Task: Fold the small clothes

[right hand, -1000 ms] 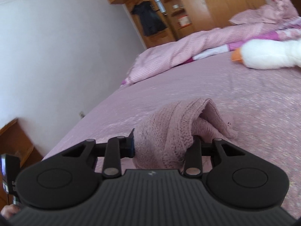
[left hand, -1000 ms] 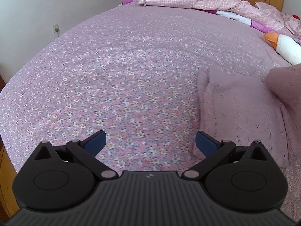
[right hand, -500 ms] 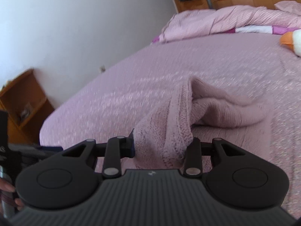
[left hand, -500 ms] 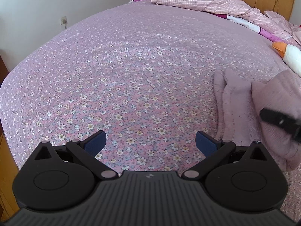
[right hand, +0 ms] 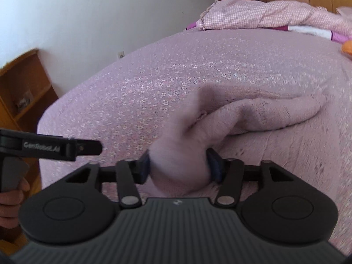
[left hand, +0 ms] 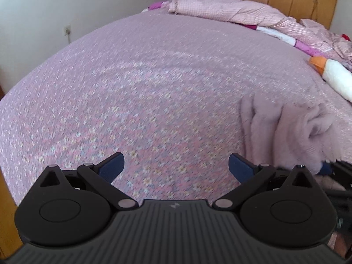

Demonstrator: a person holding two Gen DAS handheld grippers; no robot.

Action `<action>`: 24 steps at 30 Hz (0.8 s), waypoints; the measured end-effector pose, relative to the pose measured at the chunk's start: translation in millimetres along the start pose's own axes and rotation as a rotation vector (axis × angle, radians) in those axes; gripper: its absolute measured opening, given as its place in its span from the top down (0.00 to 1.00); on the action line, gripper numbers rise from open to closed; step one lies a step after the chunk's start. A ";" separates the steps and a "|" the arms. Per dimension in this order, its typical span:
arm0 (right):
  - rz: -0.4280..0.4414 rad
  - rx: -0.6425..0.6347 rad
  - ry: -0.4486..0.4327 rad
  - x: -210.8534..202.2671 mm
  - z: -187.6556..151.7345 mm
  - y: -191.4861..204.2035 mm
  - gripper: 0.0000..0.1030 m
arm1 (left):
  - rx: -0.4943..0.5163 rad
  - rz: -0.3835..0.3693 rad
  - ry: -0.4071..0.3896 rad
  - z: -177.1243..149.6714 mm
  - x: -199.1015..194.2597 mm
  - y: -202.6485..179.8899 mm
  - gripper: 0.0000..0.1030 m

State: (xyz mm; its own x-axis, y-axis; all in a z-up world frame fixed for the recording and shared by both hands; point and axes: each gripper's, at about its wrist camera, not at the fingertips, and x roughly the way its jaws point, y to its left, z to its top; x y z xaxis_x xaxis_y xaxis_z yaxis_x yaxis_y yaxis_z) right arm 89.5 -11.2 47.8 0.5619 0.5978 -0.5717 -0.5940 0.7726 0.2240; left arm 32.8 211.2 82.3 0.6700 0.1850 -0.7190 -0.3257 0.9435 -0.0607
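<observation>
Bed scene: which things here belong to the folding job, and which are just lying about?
Job:
- pink knit garment
- right gripper, garment between its just-opening jaws
- left gripper, open and empty

Lying about:
- plush toy
- checked quilt
- wooden shelf

Left gripper (left hand: pixel 176 165) up close: a black, ribbed housing with a small pale logo at its front edge; two round black discs flank it, each with a triangular cut-out bracket; silver pivot pins sit where the black link arms meet the body; the fingers (left hand: pixel 112 165) end in dark blue pads. Right gripper (right hand: pixel 179 165) shows the same black ribbed shell, discs, silver pins and blue pads; seen from there, the left unit's black side carries grey lettering, blurred.
</observation>
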 end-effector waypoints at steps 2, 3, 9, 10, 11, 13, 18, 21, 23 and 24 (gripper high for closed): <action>-0.008 -0.010 -0.009 -6.7 -1.0 5.2 0.41 | 0.017 -0.018 -0.018 6.3 -4.3 -6.1 0.00; -0.009 -0.017 -0.015 -12.7 -2.1 7.0 0.40 | 0.024 -0.028 -0.025 9.2 -6.6 -9.2 0.00; -0.014 0.040 -0.077 -59.0 -8.2 -4.4 0.41 | 0.076 -0.123 -0.068 26.8 -19.7 -38.0 0.00; -0.023 0.058 -0.090 -64.9 -9.6 -8.7 0.41 | 0.092 -0.140 -0.070 29.6 -20.6 -44.2 0.00; -0.032 0.078 -0.103 -70.8 -11.1 -13.4 0.41 | 0.114 -0.159 -0.070 32.0 -20.8 -51.6 0.00; -0.061 0.122 -0.131 -83.2 -13.7 -25.8 0.40 | 0.167 -0.194 -0.074 36.2 -19.7 -67.9 0.00; -0.172 0.226 -0.155 -91.0 -18.5 -59.9 0.40 | 0.269 -0.227 -0.045 39.7 -3.1 -107.8 0.00; -0.212 0.295 -0.172 -95.2 -23.9 -75.9 0.40 | 0.306 -0.252 -0.022 38.2 10.0 -127.3 0.00; -0.235 0.328 -0.178 -95.7 -27.9 -85.5 0.40 | 0.342 -0.253 -0.022 34.8 17.4 -139.3 0.00; -0.247 0.348 -0.180 -96.7 -31.2 -91.2 0.40 | 0.360 -0.248 -0.024 32.6 20.7 -144.6 0.00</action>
State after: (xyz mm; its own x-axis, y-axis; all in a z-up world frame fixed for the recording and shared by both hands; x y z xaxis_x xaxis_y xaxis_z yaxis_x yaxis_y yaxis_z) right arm 71.4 -146.1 58.0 0.7716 0.3907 -0.5020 -0.2184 0.9039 0.3678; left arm 115.4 87.6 98.7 0.7156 -0.0569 -0.6962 0.0976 0.9951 0.0189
